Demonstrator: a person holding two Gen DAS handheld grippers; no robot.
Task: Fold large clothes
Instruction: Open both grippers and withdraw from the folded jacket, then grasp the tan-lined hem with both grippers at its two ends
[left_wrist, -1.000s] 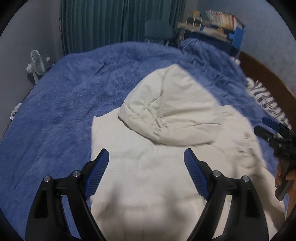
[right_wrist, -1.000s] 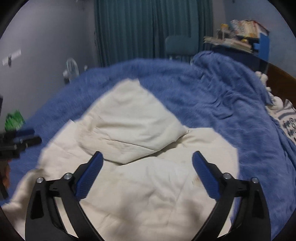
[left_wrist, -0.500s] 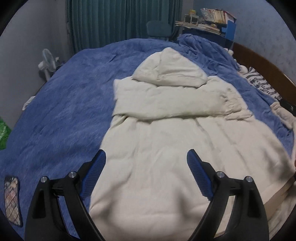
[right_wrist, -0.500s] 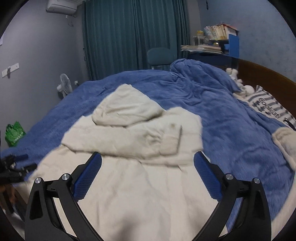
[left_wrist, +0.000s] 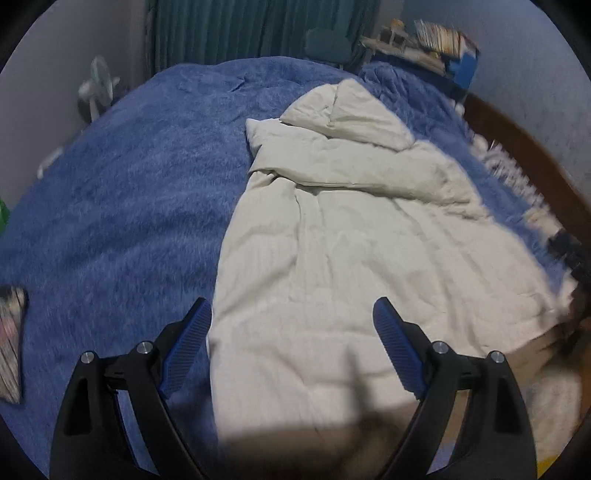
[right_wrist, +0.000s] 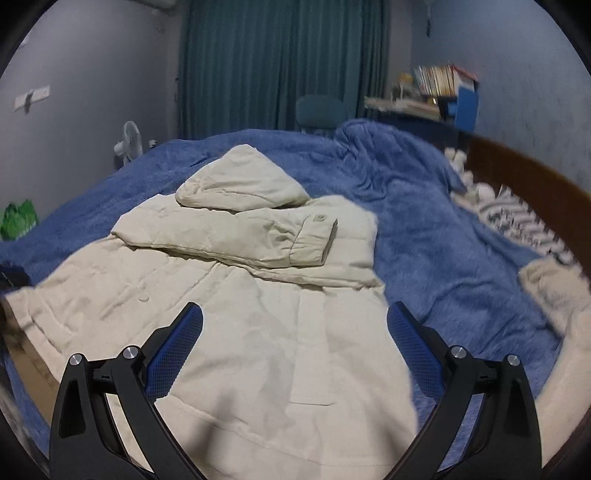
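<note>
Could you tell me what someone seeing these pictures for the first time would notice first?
A big cream coat lies spread across the blue blanket, filling the middle of both views, with its sleeve folded across the chest just below the hood. In the foreground, the left gripper and right gripper hang open above the coat's lower half, holding nothing. Behind the bed hang dark green curtains.

You won't find any readable text here. The small patch (right_wrist: 320, 218) on the coat's cuff (right_wrist: 312, 240) is too blurred to make out, as are the book spines (right_wrist: 439, 79) on the shelf.
</note>
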